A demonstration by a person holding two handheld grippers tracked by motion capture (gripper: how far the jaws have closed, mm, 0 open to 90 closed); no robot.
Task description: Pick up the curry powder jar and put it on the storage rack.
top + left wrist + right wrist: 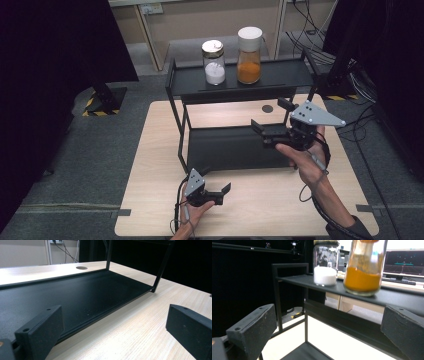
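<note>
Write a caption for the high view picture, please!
Two open hand-held grippers near a black shelf holding two jars.

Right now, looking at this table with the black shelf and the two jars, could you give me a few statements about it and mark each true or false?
1. Two glass jars stand on the top tier of the black metal two-tier shelf. True.
2. The glass jar with the gold lid holds orange powder. False: it holds white powder; the glass jar with the white lid holds the orange.
3. The right gripper is clamped on a jar. False: it is open and holds nothing.
4. The left gripper is open above the light wooden table. True.
5. The shelf's bottom tier is bare. True.
</note>
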